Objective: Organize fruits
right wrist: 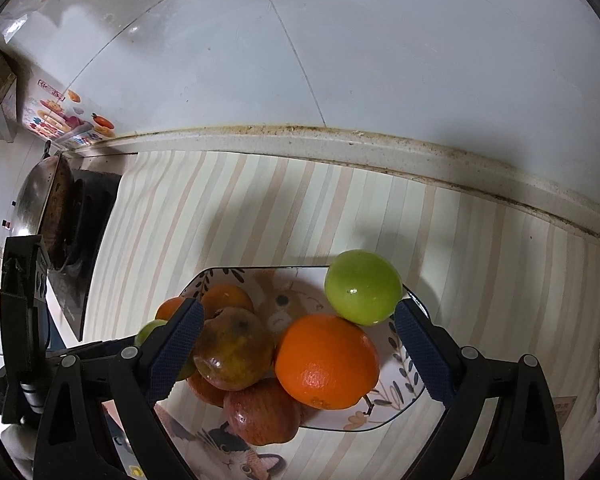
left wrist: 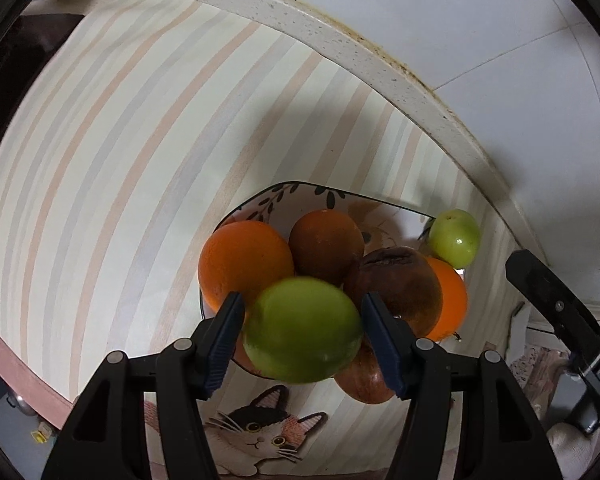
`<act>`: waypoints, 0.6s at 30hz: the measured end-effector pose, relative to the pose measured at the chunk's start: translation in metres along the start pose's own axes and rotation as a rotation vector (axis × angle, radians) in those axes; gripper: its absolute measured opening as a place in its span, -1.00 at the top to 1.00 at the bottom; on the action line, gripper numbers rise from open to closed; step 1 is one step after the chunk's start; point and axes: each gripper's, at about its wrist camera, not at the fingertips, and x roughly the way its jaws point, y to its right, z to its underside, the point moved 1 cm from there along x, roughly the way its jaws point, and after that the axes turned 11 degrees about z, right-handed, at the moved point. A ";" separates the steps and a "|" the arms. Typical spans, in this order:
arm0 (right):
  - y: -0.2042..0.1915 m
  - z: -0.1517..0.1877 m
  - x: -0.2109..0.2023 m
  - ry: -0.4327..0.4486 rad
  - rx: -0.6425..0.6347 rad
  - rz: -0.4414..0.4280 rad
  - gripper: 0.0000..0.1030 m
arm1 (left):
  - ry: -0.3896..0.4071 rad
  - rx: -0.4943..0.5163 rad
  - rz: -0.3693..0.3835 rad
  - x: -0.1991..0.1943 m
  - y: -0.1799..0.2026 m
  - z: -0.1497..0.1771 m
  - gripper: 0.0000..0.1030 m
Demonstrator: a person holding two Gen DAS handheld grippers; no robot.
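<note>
A patterned bowl (left wrist: 284, 196) (right wrist: 396, 404) holds oranges (left wrist: 242, 260) (right wrist: 326, 360), a brownish bruised apple (left wrist: 396, 284) (right wrist: 232, 346), a red apple (right wrist: 262, 416) and a green apple (left wrist: 454, 238) (right wrist: 362, 286) at its rim. My left gripper (left wrist: 302, 326) is shut on another green apple (left wrist: 302, 330) and holds it just above the bowl's near side; this apple peeks out at the left in the right wrist view (right wrist: 150, 330). My right gripper (right wrist: 296, 354) is open and empty, its fingers either side of the fruit pile.
The bowl stands on a striped mat with a cat print (left wrist: 260, 436) on a counter. A white tiled wall and a stained ledge (right wrist: 340, 144) run behind. A wok (right wrist: 48, 204) sits on a black stove at the far left.
</note>
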 end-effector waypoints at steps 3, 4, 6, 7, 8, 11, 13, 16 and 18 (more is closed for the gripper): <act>-0.001 0.001 0.000 -0.002 -0.002 -0.010 -0.90 | 0.013 -0.004 -0.017 0.000 0.002 0.000 -0.14; -0.001 0.001 0.000 -0.002 -0.003 -0.013 -0.90 | 0.015 -0.003 -0.019 0.000 0.002 0.000 -0.14; -0.001 0.002 -0.001 -0.002 -0.004 -0.017 -0.90 | 0.015 -0.005 -0.023 -0.002 0.001 0.001 -0.14; -0.001 0.003 -0.002 -0.002 -0.007 -0.019 -0.90 | 0.020 -0.005 -0.029 -0.004 0.001 0.002 -0.14; -0.001 0.004 -0.003 0.000 -0.009 -0.022 -0.90 | 0.033 -0.001 -0.034 -0.008 0.002 0.004 -0.14; 0.001 0.009 -0.011 0.011 -0.019 -0.019 -0.90 | 0.085 0.026 -0.066 -0.025 0.003 0.016 -0.14; 0.001 0.015 -0.021 0.039 -0.045 0.007 -0.90 | 0.133 0.045 -0.099 -0.039 0.004 0.028 -0.14; -0.001 0.036 -0.038 0.078 -0.091 0.041 -0.90 | 0.207 0.082 -0.170 -0.061 0.009 0.055 -0.14; -0.004 0.056 -0.050 0.099 -0.124 0.070 -0.90 | 0.240 0.111 -0.203 -0.073 0.015 0.075 -0.14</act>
